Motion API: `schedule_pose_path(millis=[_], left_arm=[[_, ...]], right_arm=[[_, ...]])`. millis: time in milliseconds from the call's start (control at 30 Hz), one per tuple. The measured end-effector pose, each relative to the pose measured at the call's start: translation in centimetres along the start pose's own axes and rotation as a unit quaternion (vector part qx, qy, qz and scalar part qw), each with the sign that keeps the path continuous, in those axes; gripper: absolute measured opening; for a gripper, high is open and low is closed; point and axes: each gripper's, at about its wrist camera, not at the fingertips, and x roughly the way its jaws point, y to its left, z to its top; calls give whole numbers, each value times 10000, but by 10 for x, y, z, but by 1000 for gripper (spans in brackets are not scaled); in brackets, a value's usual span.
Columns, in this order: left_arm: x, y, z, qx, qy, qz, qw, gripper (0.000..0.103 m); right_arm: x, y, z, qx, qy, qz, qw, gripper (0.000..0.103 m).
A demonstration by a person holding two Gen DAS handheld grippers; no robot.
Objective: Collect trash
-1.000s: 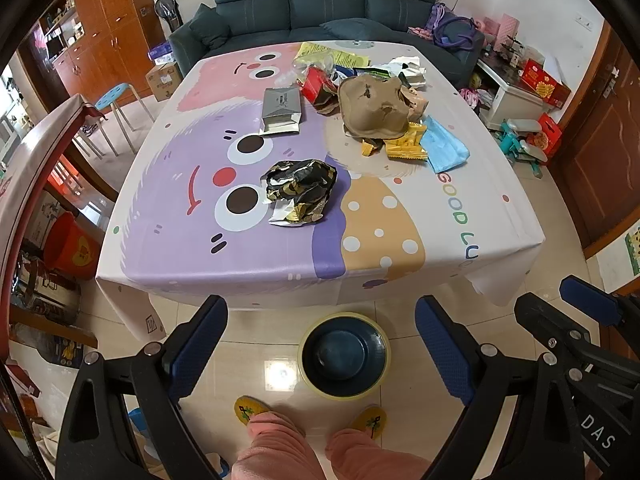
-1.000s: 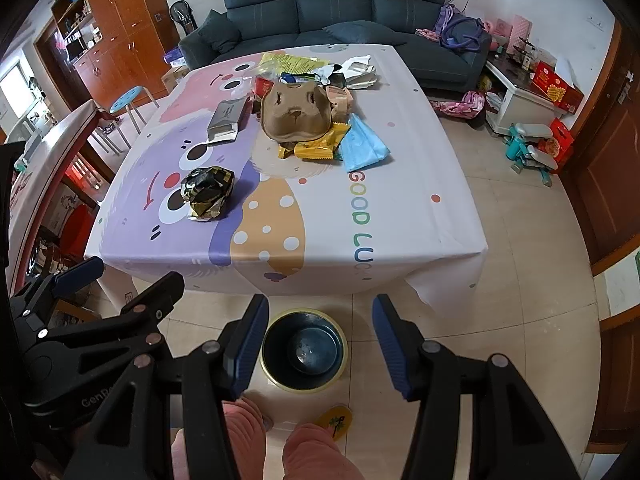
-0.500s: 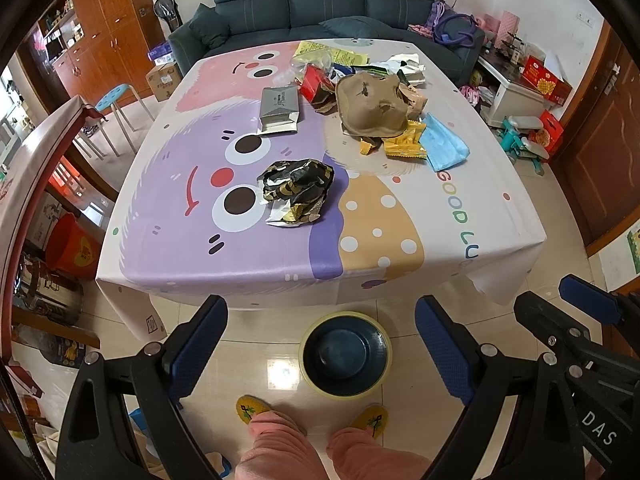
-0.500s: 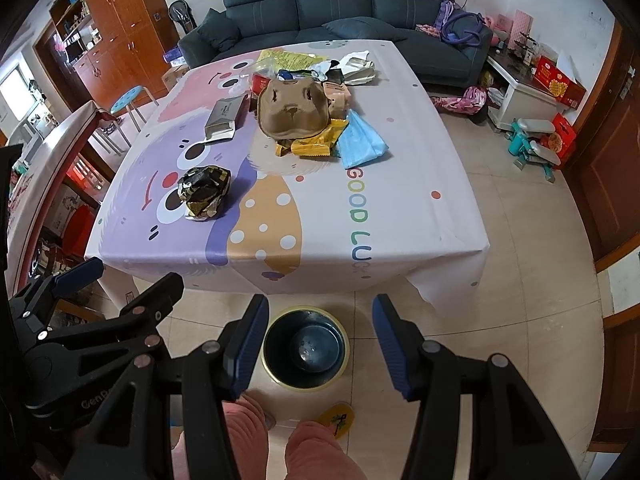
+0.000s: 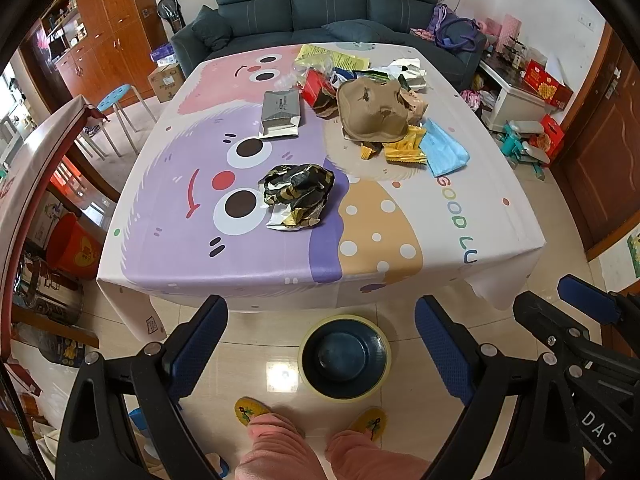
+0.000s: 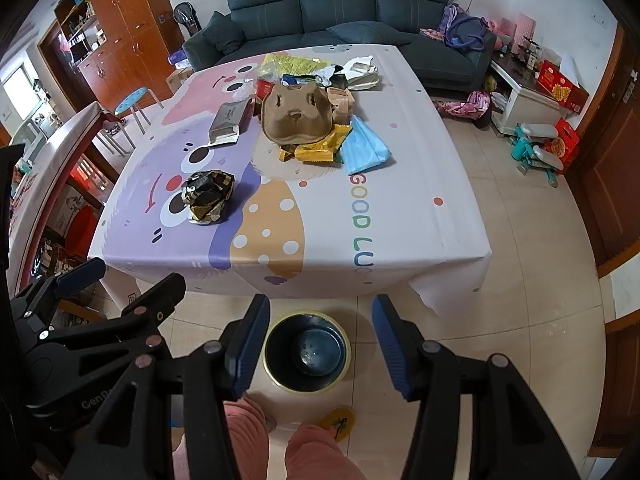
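**Hovering over the bin, both tongs empty**

Both grippers are held above the floor in front of the table [image 5: 516, 216], pointing steeply down. Left gripper [image 5: 320, 344]: jaws wide apart, nothing between them. Right gripper [image 6: 320, 344]: jaws also apart, a bit narrower than the left, nothing gripped. Each one shows at the edge of the other's view.

Trash bin [image 5: 345, 354], dark with a yellow rim, sits on the tiled floor just off the near table edge, framed between the fingers in both views. Looks empty inside. Person's pink trouser legs [image 5: 276, 448] and yellow slippers [image 5: 246, 408] are right behind it.

Trash is all on the cartoon tablecloth, none touched:
- crumpled black-and-gold wrapper [image 5: 298, 196], alone, nearest the bin, left of centre
- silver foil pouch [image 5: 281, 114], further back, lying flat
- brown moulded pulp tray [image 5: 374, 110], on top of the main pile at the far side
- yellow snack wrappers [image 5: 404, 150], poking out from under the tray's near edge
- blue face mask [image 5: 444, 152], just right of the yellow wrappers
- red packet [image 5: 316, 88], left of the tray, touching the pile
- more mixed paper and foil behind the tray, too cluttered to separate

Dark sofa [image 5: 328, 4] stands behind the table.
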Motion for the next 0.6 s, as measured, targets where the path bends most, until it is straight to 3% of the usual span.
schedule_pose_path(millis=[600], left_arm=[[-3,-1,1,-46,-8,113,9999,93]], right_arm=[[-3,3,-2,-110,-38,51,9999,54]])
